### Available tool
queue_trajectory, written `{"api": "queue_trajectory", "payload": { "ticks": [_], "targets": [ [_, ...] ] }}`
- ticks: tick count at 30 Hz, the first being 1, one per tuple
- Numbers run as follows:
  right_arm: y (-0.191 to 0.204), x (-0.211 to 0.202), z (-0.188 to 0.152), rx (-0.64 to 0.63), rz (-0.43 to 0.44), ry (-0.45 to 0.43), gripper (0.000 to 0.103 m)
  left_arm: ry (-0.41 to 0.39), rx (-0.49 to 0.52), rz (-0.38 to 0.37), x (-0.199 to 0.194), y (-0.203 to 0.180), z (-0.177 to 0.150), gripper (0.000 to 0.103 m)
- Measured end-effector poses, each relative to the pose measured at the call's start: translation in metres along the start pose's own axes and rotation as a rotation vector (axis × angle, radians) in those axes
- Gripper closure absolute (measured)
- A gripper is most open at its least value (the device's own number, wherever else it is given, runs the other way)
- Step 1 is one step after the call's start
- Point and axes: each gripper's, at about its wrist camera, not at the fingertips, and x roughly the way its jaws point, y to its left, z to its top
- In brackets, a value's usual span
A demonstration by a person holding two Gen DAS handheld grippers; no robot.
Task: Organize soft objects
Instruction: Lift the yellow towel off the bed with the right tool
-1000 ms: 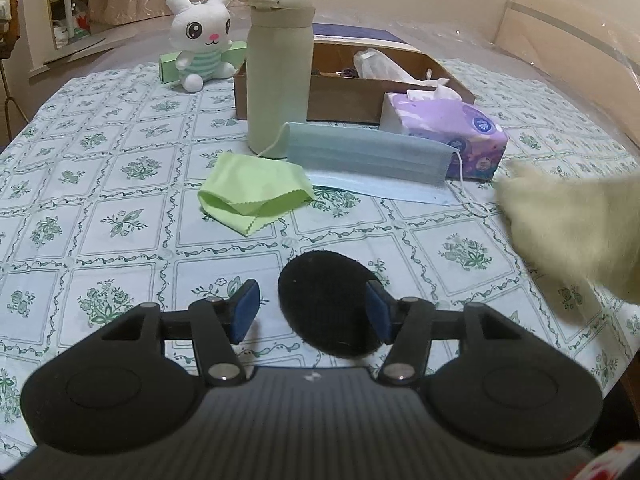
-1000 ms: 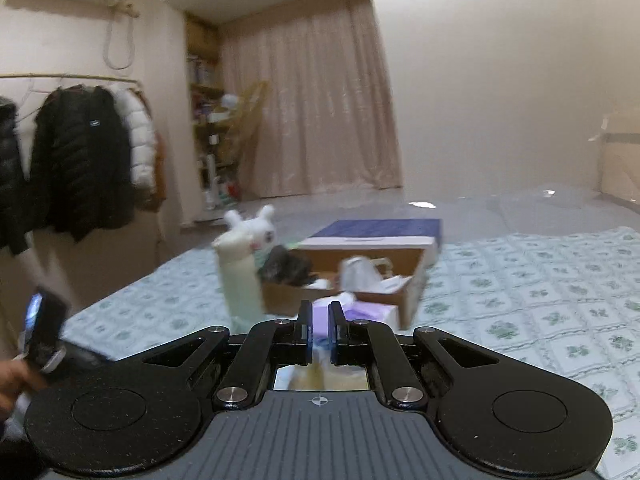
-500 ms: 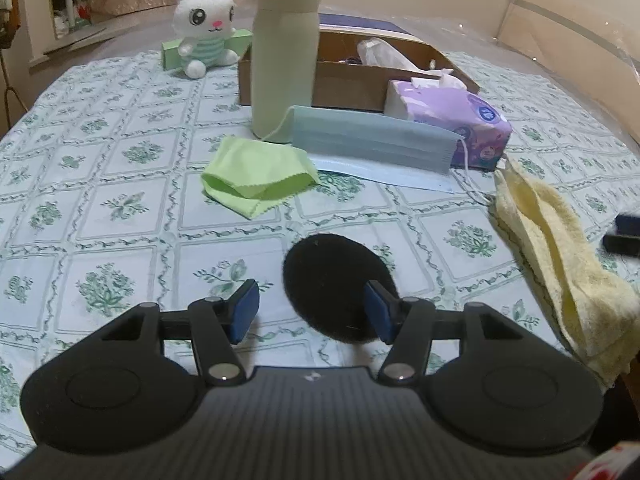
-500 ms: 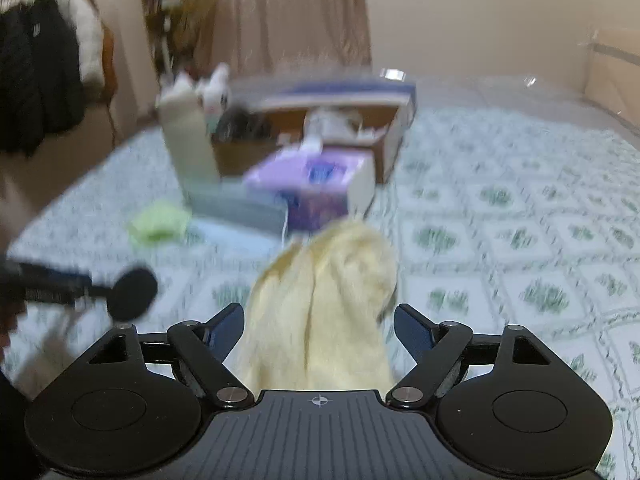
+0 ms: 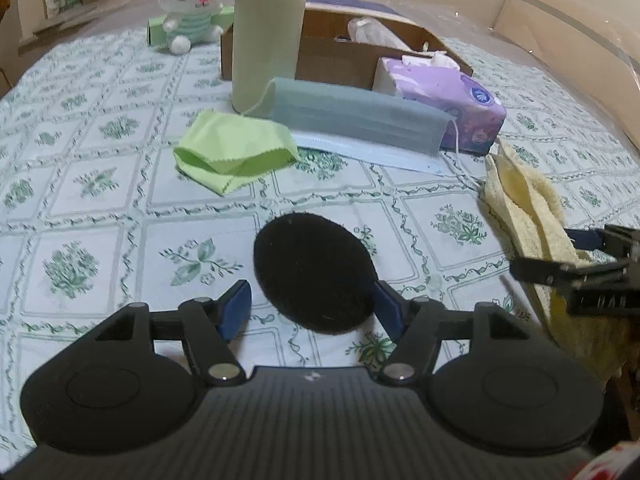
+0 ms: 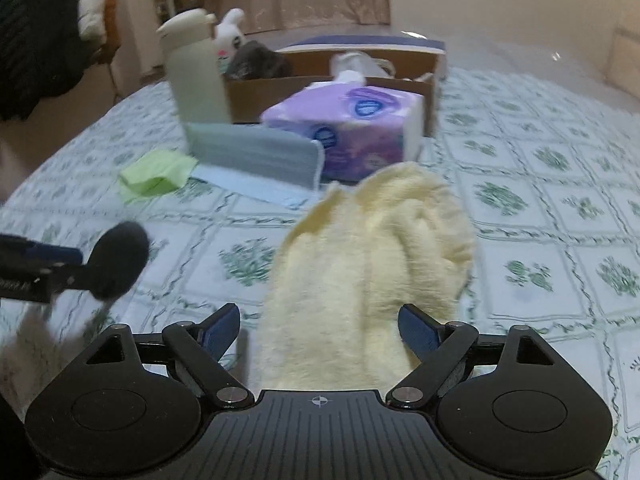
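A pale yellow towel [image 6: 376,264] lies on the patterned tablecloth, its near end between the fingers of my open right gripper [image 6: 320,330]; it also shows in the left wrist view [image 5: 524,212]. My left gripper [image 5: 312,306] is open, low over the table, with a round black pad [image 5: 314,266] lying between its fingers; the pad also shows in the right wrist view [image 6: 116,260]. A green cloth [image 5: 234,154], a blue face mask [image 5: 356,124] and a white plush rabbit [image 5: 190,4] lie farther back.
A tall pale green bottle [image 5: 270,36] stands before a cardboard box [image 5: 332,60] holding items. A purple tissue pack [image 5: 444,100] lies beside the box. The right gripper [image 5: 580,272] shows at the right edge of the left wrist view.
My right gripper came down from high above the table, opened and let the yellow towel down onto the tablecloth. My left gripper moved slightly forward over the black pad.
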Motion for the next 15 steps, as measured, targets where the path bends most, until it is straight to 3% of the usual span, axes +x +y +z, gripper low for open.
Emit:
{"api": "queue_trajectory", "payload": {
  "ticks": [4,10,15],
  "targets": [
    [0.010,0.006,-0.002,-0.064,-0.035,0.016,0.017,0.012,-0.046,-0.020,0.007,-0.002,0.005,0.033],
    [0.008,0.014,0.000,-0.097,-0.066,0.021,0.019,0.004,-0.022,0.031,0.021,-0.014,0.013,0.030],
    [-0.001,0.011,0.003,-0.088,-0.074,0.018,0.041,-0.004,0.016,0.065,0.028,-0.014,0.016,0.035]
  ]
}}
